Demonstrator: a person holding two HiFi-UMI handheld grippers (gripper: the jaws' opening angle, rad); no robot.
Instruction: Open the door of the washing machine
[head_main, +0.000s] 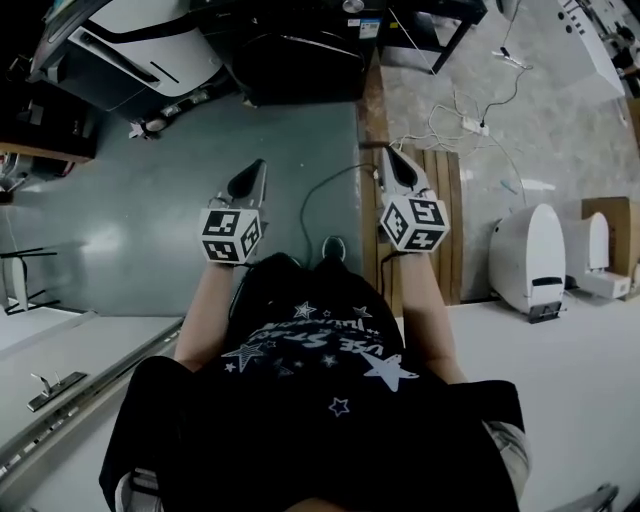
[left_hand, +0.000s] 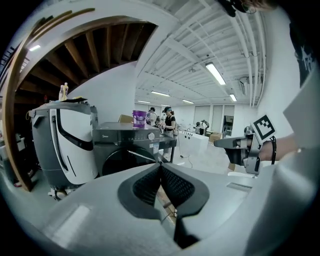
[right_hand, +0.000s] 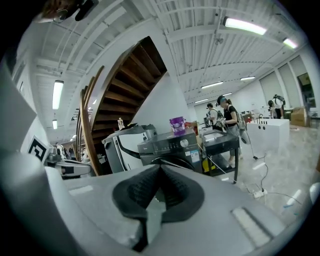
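The dark front-loading washing machine (head_main: 300, 50) stands ahead of me across the grey floor, its round door (left_hand: 120, 162) closed. A purple container (left_hand: 139, 118) sits on its top. My left gripper (head_main: 258, 165) and right gripper (head_main: 388, 152) are held side by side in the air, both pointing at the machine and well short of it. In the left gripper view the jaws meet at the tip (left_hand: 160, 164) with nothing between them. The right gripper's jaws (right_hand: 160, 167) are also pressed together and empty, and they hide part of the washing machine (right_hand: 170, 147).
A large white-and-grey appliance (head_main: 130, 50) stands left of the washer. A black cart (right_hand: 220, 142) is on its right, with people behind it. A power strip and cables (head_main: 470, 125) lie on the floor. White units (head_main: 528, 258) stand at the right.
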